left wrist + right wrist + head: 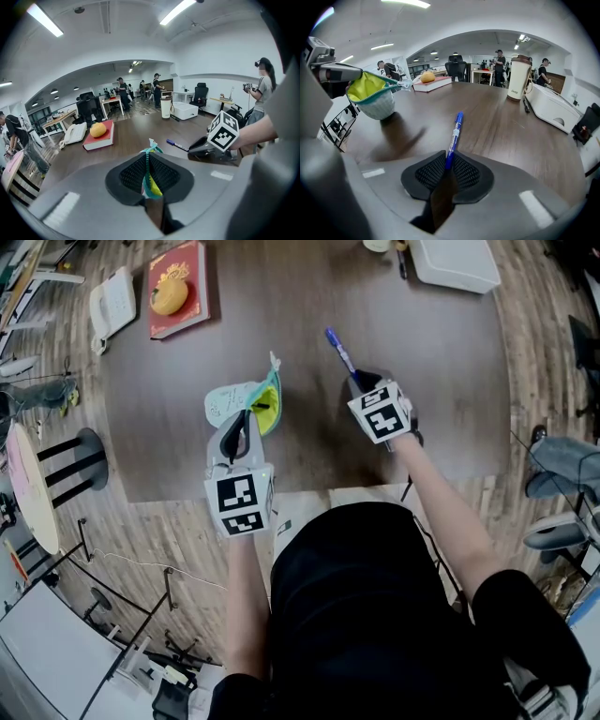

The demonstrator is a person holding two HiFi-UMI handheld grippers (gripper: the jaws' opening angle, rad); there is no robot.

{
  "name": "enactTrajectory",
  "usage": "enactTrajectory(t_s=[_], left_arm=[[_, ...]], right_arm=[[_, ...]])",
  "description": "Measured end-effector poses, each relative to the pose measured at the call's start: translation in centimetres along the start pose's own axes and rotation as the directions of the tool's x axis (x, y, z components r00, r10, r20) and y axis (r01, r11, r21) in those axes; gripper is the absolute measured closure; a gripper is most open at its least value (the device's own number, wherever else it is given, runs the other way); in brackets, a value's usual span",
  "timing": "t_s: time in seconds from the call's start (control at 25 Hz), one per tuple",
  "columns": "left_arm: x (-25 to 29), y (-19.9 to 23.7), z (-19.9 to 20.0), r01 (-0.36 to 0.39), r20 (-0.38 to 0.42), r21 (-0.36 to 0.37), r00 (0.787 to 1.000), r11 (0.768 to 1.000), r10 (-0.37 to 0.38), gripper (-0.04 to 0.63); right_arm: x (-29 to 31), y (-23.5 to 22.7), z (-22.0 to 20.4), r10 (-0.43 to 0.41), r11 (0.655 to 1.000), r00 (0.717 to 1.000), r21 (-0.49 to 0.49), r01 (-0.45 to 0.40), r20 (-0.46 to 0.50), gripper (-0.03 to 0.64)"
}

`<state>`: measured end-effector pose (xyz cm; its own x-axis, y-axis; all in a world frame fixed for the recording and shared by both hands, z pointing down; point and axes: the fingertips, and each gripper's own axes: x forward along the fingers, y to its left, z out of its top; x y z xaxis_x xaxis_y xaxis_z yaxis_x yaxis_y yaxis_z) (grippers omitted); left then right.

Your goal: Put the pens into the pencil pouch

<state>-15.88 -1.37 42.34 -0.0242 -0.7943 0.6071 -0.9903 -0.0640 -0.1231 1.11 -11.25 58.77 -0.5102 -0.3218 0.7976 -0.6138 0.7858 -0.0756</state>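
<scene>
Pouch (239, 401), pen (339, 351), orange (170, 296) on book (190, 268), phone (112, 304), box (457, 262)

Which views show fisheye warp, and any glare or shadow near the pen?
Both gripper views: heavy fisheye, black corners. Right gripper view: pen sharp, a soft dark shadow on the table left of it. Left gripper view: ceiling lights blown out white. Head view: milder warp, even light.
</scene>
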Motion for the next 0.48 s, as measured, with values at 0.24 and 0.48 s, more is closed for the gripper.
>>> enactTrajectory(t_s=[0.24,0.48], left_arm=[[-0.06,-0.04,0.05,-0.004,-0.001,-0.003,1.000,1.000,0.004,0.578],[-0.30,-0.01,-0.12,-0.011,0.003,-0.007,1.000,1.000,0.011,0.578]], right_arm=[[0.00,-0.35,0.04,-0.009,1.000,1.000,0.007,0.009,0.002,0.574],[0.01,-0.63,-0.07,-0.027,0.999,1.000,0.025,0.027,-0.004,0.574]])
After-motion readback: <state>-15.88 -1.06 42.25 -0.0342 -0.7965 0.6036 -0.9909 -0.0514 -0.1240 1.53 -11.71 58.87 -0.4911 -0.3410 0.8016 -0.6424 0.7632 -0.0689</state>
